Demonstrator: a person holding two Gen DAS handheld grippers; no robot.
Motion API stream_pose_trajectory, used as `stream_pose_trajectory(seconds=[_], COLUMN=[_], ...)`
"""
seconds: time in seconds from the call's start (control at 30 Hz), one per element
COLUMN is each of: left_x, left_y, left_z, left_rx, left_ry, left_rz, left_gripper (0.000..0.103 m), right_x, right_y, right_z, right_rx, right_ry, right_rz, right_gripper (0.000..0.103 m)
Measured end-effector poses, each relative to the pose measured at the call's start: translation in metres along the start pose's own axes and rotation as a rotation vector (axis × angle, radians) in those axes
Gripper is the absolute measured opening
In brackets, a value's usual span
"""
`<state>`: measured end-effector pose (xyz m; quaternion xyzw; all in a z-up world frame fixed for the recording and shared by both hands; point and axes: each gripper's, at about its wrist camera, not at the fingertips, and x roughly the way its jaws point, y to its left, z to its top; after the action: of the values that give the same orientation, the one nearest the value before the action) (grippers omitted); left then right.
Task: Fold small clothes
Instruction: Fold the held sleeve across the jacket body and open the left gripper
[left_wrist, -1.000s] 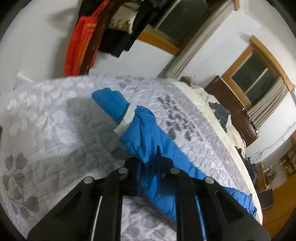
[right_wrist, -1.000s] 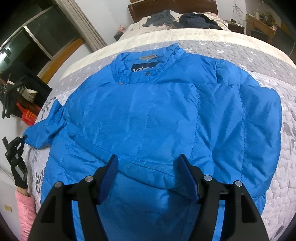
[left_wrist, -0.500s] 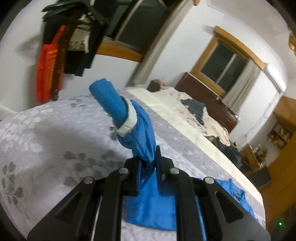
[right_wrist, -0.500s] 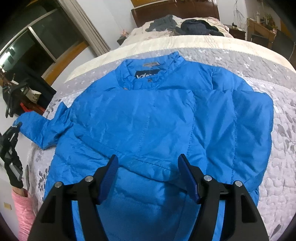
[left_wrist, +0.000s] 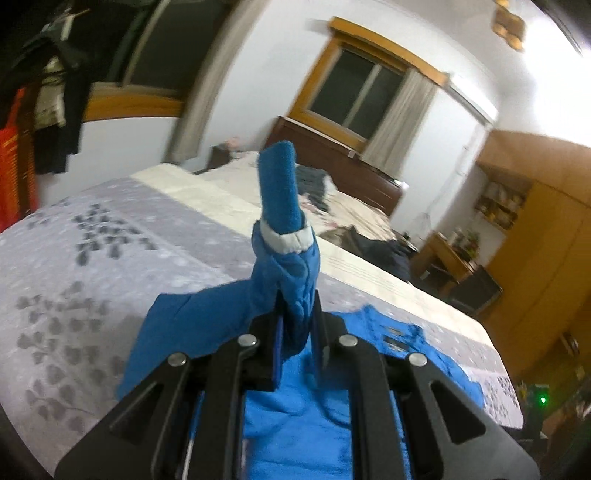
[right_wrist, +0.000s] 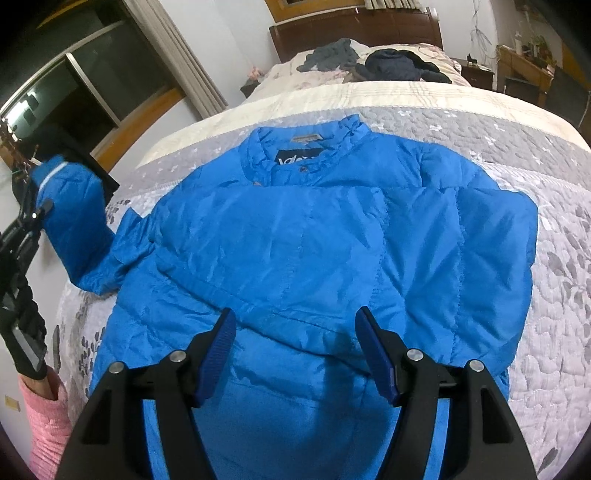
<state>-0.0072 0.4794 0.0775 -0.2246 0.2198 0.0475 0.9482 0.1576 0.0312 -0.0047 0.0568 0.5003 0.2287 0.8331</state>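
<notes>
Blue quilted puffer jacket (right_wrist: 306, 236), spread front-up on the grey floral quilted bedspread (right_wrist: 561, 280), collar (right_wrist: 306, 155) toward the far headboard. Folding judged barely under way: body flat and unfolded, hem nearest the right-wrist camera, wearer-side sleeve on the right of that view apparently already laid in over the chest, though hard to confirm under the wrinkles. Other sleeve (left_wrist: 291, 280) lifted clear of the bedspread, bunched just below its pale-banded cuff (left_wrist: 284, 236), cuff end standing upright above the grip. Left tongs (left_wrist: 297, 332) clamped together on that sleeve; seen from the right-wrist view at the far left edge, held by a hand in a pink knitted sleeve (right_wrist: 44, 421). Right tongs (right_wrist: 295, 354) spread apart, empty, hovering over the lower front of the jacket, not touching as far as can be told. Left to do, by judgement: lay the raised sleeve across the chest, then fold the body itself, probably hem toward collar. Farther off, dark clothes heaped on the second bed (right_wrist: 373, 62), untouched.
</notes>
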Motion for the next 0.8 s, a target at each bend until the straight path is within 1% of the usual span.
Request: stream_pose_trajectory(seconds=[0.07, 0.2, 0.33, 0.5, 0.6, 0.8], left_x=[0.009, 0.032, 0.058, 0.088, 0.096, 0.109], left_y=[-0.021, -0.046, -0.059, -0.065, -0.074, -0.090], left_z=[-0.005, -0.021, -0.038, -0.059, -0.071, -0.094], left_rx=[0.033, 0.072, 0.098, 0.116, 0.143, 0.232], left_ry=[0.022, 0.077, 0.131, 0.192, 0.207, 0.252], left_rz=[-0.035, -0.078, -0.084, -0.085, -0.084, -0.077], left_gripper=[0.010, 0.010, 0.010, 0.010, 0.010, 0.011], right_x=[0.000, -0.001, -0.001, -0.001, 0.000, 0.005], right_y=[-0.003, -0.006, -0.011, -0.014, -0.016, -0.020], right_z=[0.000, -0.001, 0.000, -0.001, -0.001, -0.001], right_rx=[0.003, 0.008, 0.017, 0.022, 0.027, 0.038], right_ry=[-0.001, -0.003, -0.003, -0.005, -0.002, 0.010], right_rz=[0.001, 0.003, 0.004, 0.002, -0.001, -0.003], right_gripper=[0.067, 0.067, 0.067, 0.067, 0.067, 0.067])
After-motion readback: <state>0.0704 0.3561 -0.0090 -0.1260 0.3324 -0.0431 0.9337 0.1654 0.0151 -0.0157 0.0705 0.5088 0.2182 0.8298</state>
